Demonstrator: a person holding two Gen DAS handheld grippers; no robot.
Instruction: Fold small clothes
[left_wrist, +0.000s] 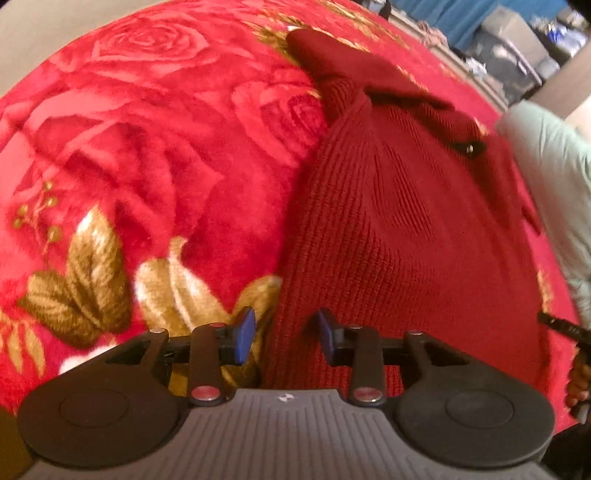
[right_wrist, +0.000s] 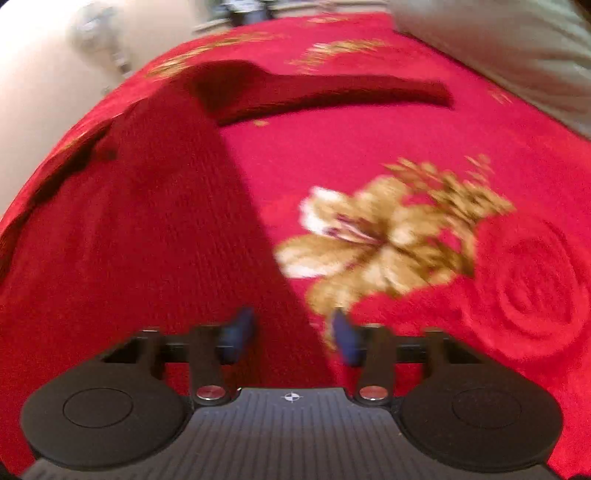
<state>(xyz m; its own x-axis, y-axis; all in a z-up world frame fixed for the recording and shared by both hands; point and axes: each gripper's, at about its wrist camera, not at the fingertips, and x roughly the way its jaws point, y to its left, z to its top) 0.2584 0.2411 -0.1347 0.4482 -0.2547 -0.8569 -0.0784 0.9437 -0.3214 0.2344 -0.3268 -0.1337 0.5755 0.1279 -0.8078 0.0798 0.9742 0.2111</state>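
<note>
A dark red knitted sweater lies flat on a red floral blanket, its collar and one sleeve toward the far side. My left gripper is open, its blue pads straddling the sweater's near left hem edge. In the right wrist view the same sweater fills the left half, one sleeve stretched out to the right at the far side. My right gripper is open over the sweater's near right hem edge. The right wrist view is motion-blurred.
The blanket has gold flower prints and covers the whole bed. A person's pale green sleeve is at the right edge of the left wrist view. Room clutter lies beyond the far bed edge.
</note>
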